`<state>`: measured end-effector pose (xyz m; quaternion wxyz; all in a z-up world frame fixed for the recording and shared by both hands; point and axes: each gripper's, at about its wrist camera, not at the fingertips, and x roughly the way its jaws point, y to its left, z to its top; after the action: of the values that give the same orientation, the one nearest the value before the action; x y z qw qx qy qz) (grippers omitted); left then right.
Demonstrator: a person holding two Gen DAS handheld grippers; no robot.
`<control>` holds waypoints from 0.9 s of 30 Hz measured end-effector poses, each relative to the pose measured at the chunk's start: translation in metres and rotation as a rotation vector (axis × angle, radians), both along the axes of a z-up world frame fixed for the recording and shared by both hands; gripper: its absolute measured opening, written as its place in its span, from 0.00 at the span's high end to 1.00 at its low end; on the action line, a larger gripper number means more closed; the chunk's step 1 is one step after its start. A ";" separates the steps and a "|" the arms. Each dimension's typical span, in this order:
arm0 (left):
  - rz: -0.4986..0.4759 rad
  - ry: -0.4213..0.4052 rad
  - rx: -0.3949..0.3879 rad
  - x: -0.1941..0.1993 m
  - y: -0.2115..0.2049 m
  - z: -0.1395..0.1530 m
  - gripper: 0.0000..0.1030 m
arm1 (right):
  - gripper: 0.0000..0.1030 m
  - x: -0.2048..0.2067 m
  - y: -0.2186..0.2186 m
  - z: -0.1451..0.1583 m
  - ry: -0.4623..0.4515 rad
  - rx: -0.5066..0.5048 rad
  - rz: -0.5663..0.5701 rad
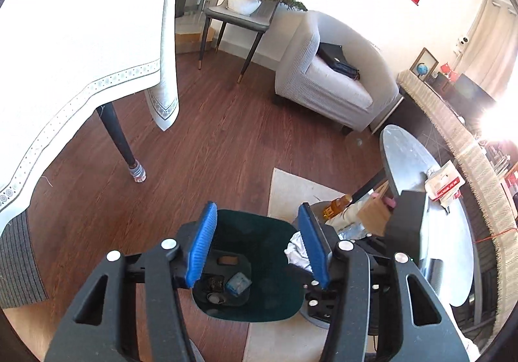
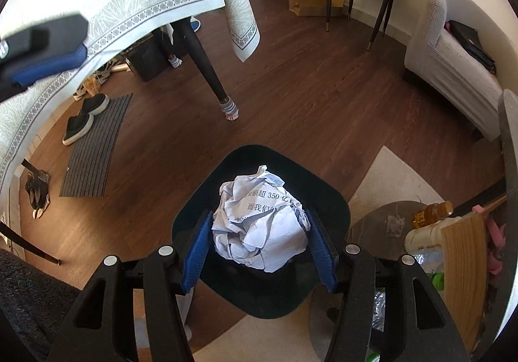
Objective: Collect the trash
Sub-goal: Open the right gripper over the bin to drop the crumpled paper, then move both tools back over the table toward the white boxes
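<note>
A dark green trash bin (image 1: 259,303) stands on the floor below both grippers. Its inside holds a blue-white wrapper (image 1: 238,283) and small dark scraps. My left gripper (image 1: 259,247) is open and empty above the bin. My right gripper (image 2: 259,247) is shut on a crumpled ball of printed paper (image 2: 259,226), held over the bin's opening (image 2: 268,294). An edge of that paper (image 1: 296,252) shows in the left wrist view beside my right finger pad. The left gripper (image 2: 42,54) also shows at the upper left of the right wrist view.
A table with a white cloth (image 1: 81,38) and a dark leg (image 1: 121,142) stands to the left. A round low table (image 1: 424,200) on the right carries a bottle (image 2: 432,214), a wooden block (image 2: 464,268) and packets. An armchair (image 1: 333,77) and a side table with a plant (image 1: 249,6) stand behind. Shoes (image 2: 84,119) lie on a mat.
</note>
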<state>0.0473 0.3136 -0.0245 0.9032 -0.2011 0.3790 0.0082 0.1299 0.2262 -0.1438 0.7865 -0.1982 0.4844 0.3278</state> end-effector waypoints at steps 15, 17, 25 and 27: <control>0.020 -0.118 -0.021 -0.008 -0.006 0.039 0.49 | 0.33 -0.009 -0.002 -0.003 0.011 -0.028 0.023; 0.021 -0.134 -0.020 -0.007 -0.008 0.044 0.49 | 0.33 -0.011 -0.003 0.000 0.012 -0.019 0.031; 0.030 -0.179 -0.014 -0.007 -0.018 0.060 0.52 | 0.47 -0.023 -0.010 0.030 -0.032 0.047 0.078; 0.029 -0.189 -0.012 -0.006 -0.021 0.064 0.52 | 0.48 -0.024 -0.016 0.040 -0.044 0.074 0.080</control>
<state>0.0418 0.2926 0.0394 0.9335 -0.2119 0.2893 0.0001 0.1063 0.2107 -0.1041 0.7901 -0.1950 0.4463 0.3723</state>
